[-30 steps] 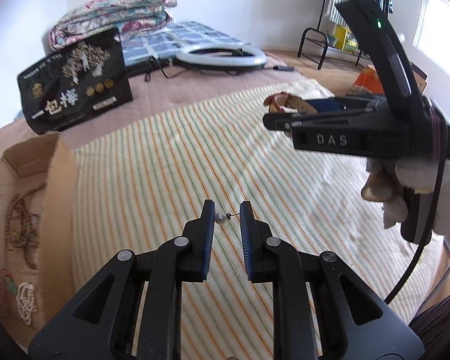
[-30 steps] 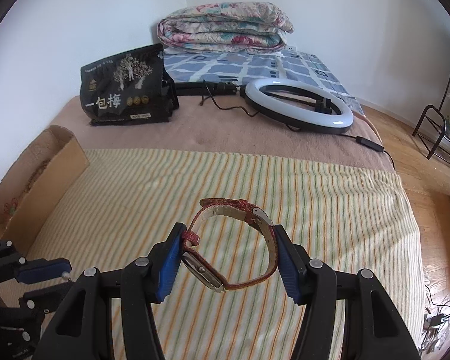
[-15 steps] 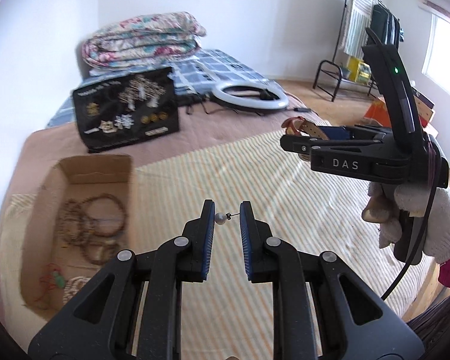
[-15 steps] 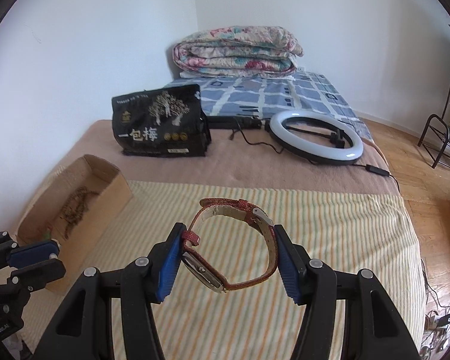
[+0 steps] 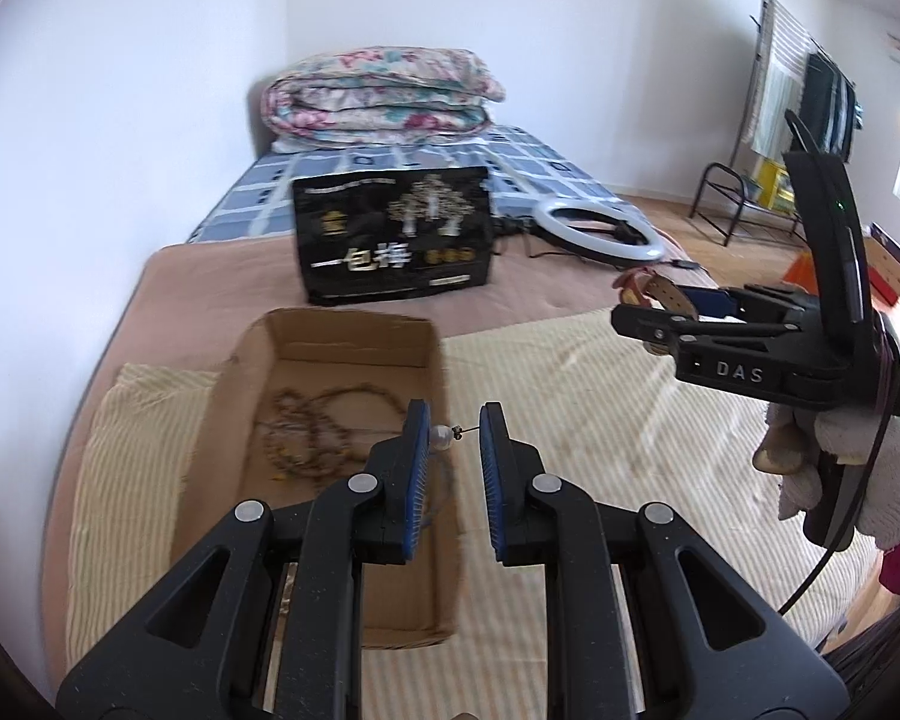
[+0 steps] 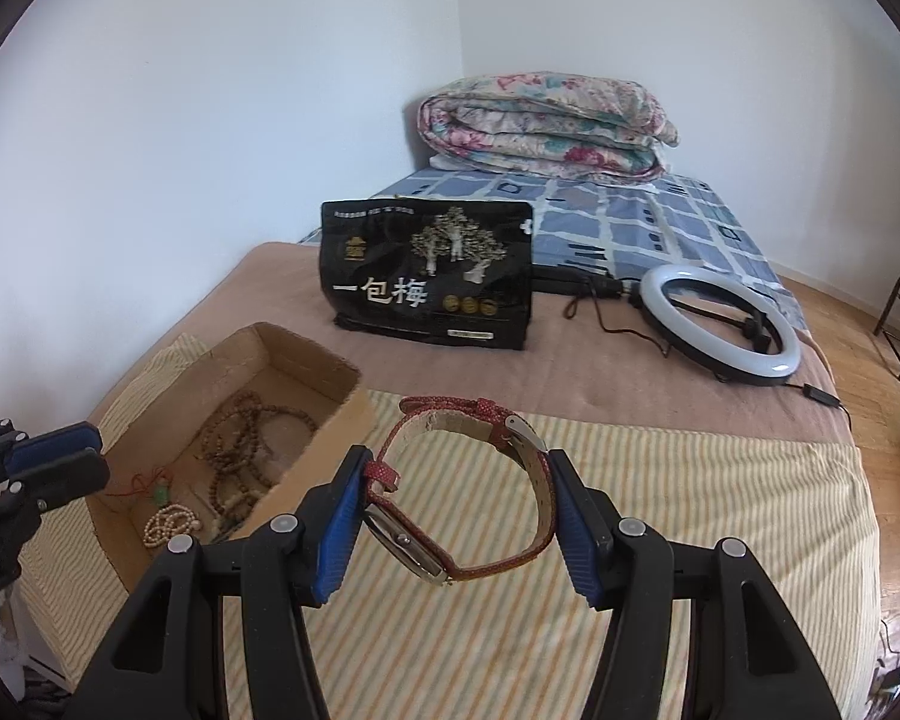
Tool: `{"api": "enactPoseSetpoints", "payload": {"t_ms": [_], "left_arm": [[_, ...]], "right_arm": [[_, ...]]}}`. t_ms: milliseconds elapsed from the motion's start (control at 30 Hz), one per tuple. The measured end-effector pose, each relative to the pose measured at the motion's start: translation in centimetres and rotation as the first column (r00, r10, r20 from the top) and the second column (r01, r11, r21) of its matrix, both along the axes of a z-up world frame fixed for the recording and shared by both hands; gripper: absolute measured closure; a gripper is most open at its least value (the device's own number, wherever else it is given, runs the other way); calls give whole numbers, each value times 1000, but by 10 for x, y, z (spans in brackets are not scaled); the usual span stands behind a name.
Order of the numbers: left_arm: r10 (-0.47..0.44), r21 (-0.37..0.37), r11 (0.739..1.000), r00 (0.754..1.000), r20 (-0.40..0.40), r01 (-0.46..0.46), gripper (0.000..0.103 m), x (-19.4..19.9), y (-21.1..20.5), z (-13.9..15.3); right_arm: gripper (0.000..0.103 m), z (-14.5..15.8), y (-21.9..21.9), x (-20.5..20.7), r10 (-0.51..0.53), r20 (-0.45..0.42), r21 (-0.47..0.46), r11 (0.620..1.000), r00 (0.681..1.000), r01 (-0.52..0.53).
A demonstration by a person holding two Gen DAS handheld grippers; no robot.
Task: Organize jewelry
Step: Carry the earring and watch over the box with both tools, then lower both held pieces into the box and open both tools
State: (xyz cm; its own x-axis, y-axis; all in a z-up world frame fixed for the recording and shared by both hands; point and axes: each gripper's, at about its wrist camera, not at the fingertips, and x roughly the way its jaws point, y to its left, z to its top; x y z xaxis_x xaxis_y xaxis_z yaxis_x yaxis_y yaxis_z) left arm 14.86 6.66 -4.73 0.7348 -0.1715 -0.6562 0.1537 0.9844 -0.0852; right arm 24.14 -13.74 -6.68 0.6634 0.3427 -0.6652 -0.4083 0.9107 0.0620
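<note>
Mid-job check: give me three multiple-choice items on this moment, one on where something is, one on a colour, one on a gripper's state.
1. Where are the brown bead strings?
A. Inside the cardboard box
B. On the ring light
C. On the folded quilt

2. What colour is the strap of the watch?
A. Black
B. Red
C. Green

3. What is the left gripper doing?
A. Standing wide open and empty
B. Clamped on the black bag
C. Pinching a pearl earring end to end

Answers: 1 A, the beads lie on the box floor beside a small white bead string. 2 B, the red band is held across the right gripper. 3 C, the pearl sits against one pad and its pin reaches the other.
</note>
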Motion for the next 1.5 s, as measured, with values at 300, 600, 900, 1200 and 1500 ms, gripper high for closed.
{"api": "enactPoseSetpoints", "payload": {"t_ms": [300, 600, 900, 1200, 1500], "left_arm": [[62, 0, 998, 998, -17, -62, 87, -5, 31, -8], [89, -2, 996, 995, -37, -89, 87, -4, 47, -16], [91, 4, 996, 994, -57, -91, 87, -1, 51, -24], [103, 1, 995, 993, -64, -103, 87, 3, 55, -27], [98, 1, 995, 992, -77, -98, 64, 4, 56, -30]], "right_arm": [[43, -1, 43, 5, 46, 4, 17, 999, 999, -46], [43, -13, 84, 13, 94, -8, 24, 995, 996, -94], [43, -25, 106, 20, 111, -29, 28, 994, 993, -110], [42, -36, 119, 25, 122, -55, 42, 992, 991, -119], [34, -34, 121, 24, 118, -44, 55, 992, 992, -116]]}}
